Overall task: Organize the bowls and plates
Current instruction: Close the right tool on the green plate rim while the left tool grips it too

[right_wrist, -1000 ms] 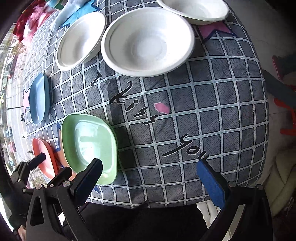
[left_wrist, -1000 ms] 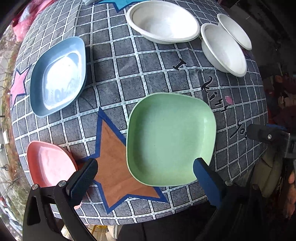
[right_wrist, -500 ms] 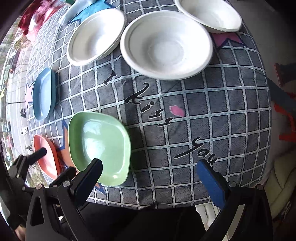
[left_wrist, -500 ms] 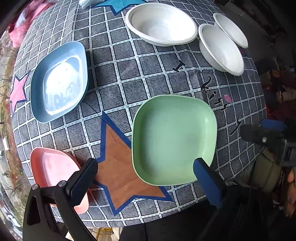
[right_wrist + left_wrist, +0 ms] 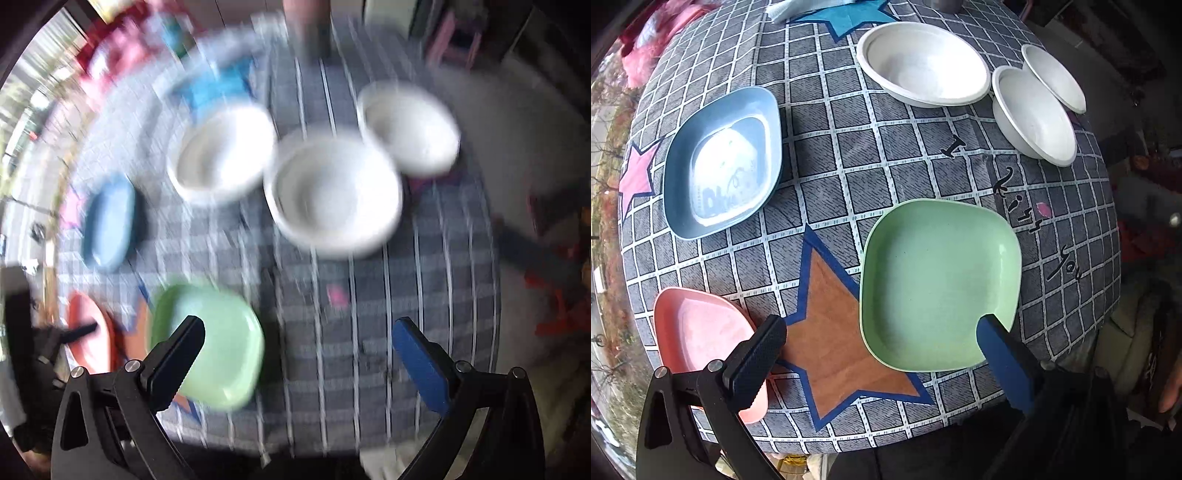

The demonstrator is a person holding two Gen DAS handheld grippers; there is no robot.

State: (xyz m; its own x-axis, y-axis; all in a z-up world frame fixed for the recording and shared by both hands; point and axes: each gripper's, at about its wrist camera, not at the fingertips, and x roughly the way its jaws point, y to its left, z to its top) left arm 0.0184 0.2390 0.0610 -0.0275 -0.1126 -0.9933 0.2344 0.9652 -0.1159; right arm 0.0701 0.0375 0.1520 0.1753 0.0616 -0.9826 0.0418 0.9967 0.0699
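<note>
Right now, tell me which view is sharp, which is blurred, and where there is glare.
Left wrist view: sharp, with fisheye bending of the tablecloth grid and bright glare inside the blue plate. Right wrist view: heavy motion blur smears the white bowls and green plate; only the right gripper stays crisp.

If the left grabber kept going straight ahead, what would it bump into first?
Probably the green plate. The left gripper is open and points over the tablecloth, its blue finger already overlapping the plate's near rim. Its height above the plate is unclear.
</note>
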